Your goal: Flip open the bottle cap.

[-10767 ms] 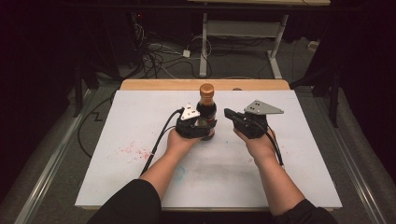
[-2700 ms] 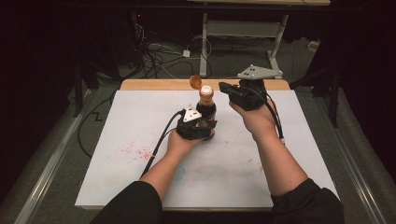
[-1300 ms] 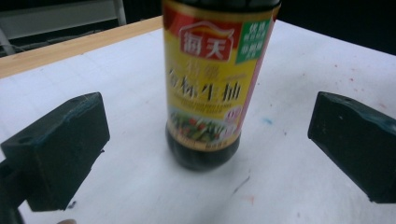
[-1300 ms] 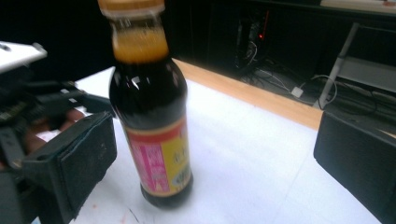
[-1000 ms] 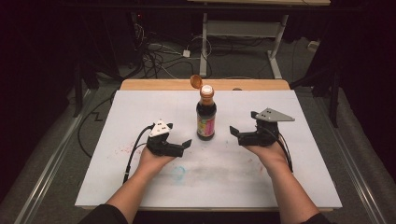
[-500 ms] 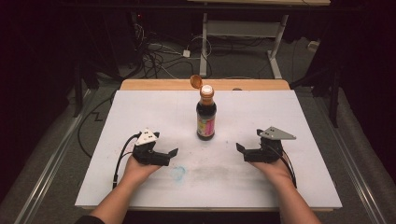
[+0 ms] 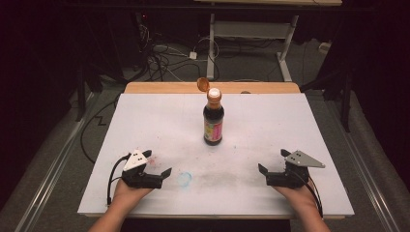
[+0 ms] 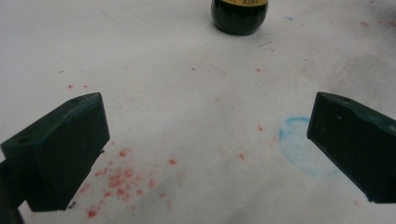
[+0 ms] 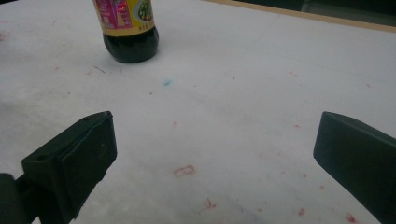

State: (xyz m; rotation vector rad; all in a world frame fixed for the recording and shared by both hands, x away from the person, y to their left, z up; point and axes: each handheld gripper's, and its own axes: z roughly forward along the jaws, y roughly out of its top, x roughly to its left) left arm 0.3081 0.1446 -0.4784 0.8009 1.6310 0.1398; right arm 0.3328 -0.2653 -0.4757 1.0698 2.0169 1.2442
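bottle [image 7: 213,118] mid-table [image 7: 290,125] | left claw [image 7: 155,170] near-left | right claw [image 7: 271,162] near-right

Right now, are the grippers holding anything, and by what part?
Nothing is held. The left gripper and right gripper both sit open on the table, apart from the bottle, whose cap is flipped open.

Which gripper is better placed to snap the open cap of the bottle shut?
Probably right. Both grippers, left and right, rest open near the table's front edge, about equally far from the bottle. Its flip cap hangs open toward the left, so right has the clearer approach.
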